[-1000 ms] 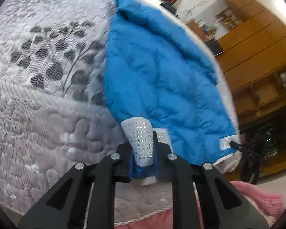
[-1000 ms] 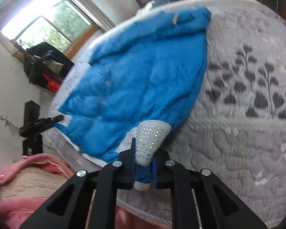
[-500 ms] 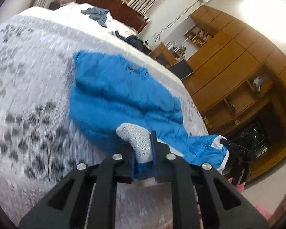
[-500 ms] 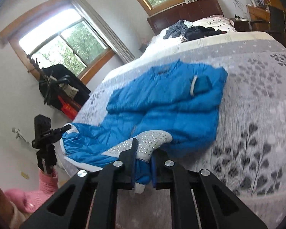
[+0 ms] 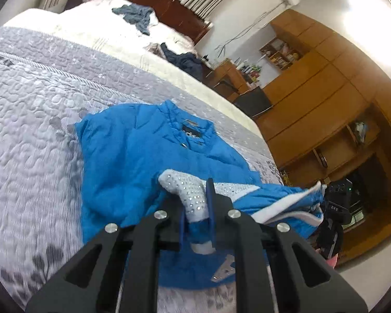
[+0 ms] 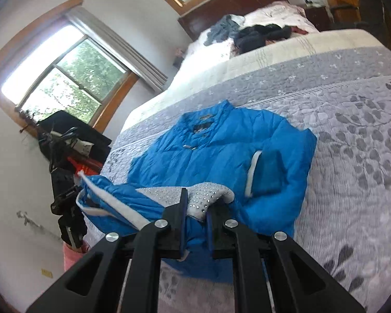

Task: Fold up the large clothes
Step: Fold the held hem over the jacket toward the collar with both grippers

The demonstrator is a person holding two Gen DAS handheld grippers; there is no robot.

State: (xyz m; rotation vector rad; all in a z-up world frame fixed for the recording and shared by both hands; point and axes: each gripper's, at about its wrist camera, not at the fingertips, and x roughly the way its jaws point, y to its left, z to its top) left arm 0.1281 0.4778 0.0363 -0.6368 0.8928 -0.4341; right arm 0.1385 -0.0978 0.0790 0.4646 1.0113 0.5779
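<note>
Underneath everything, a grey quilted bedspread (image 5: 34, 120) with a dark leaf print covers the bed, and the blue jacket (image 5: 133, 161) lies on it, collar toward the dark wooden headboard (image 6: 237, 2). Both claws are clamped on the jacket's studded grey hem, lifted off the quilt: left gripper (image 5: 196, 208), right gripper (image 6: 195, 206). Dark clothes (image 6: 258, 35) are heaped near the pillows; wooden cabinets (image 5: 325, 99) line one wall, windows (image 6: 62, 78) another
</note>
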